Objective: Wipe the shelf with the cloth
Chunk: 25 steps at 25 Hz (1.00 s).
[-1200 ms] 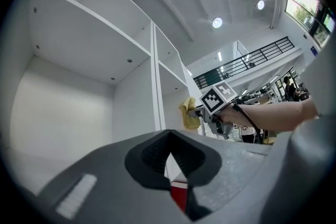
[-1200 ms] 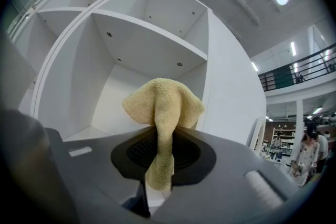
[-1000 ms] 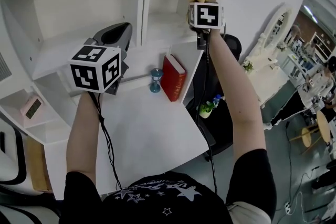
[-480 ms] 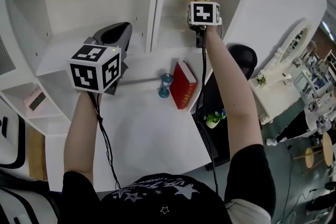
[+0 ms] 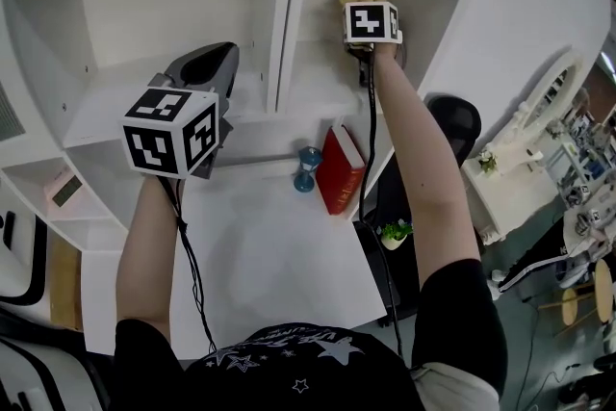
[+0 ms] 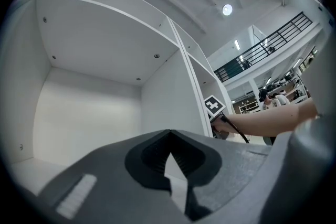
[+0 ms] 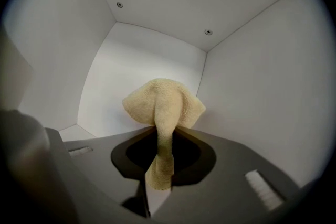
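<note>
Step in hand: wiping. The right hand-held gripper [image 7: 160,168], arm stretched up, is clamped on the yellow cloth [image 7: 164,105] inside the upper right compartment of the shelf [image 7: 262,92]. Whether the cloth touches a surface cannot be told. The next move calls for pressing the cloth down and sweeping. The left hand-held gripper [image 6: 169,165], jaws together and empty, is raised before the neighbouring compartment.

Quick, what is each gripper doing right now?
Left gripper: jaws closed, empty.
Right gripper: jaws closed on the yellow cloth.
</note>
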Tool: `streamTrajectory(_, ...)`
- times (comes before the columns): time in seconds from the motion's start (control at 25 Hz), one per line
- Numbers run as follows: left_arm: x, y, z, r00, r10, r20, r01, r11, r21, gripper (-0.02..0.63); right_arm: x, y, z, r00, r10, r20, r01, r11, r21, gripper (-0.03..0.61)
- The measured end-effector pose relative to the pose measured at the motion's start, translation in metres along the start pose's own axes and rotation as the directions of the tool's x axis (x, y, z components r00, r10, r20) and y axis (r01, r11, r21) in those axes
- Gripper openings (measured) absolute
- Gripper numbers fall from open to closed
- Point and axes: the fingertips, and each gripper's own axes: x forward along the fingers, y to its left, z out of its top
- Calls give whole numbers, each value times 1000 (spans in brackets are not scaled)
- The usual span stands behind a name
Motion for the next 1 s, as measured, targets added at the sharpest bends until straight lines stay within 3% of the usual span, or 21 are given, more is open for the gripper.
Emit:
streamTrajectory(0.4, 13, 6, -5, 1000, 2, -15, -2, 1000, -16, 2, 34, 1, -18, 997, 24, -78, -20, 998, 53, 83)
streamTrajectory(1.0, 17, 9, -11, 999, 11, -31, -12, 1000, -17, 2, 43, 3, -24, 993, 7, -115, -3, 999, 39, 83)
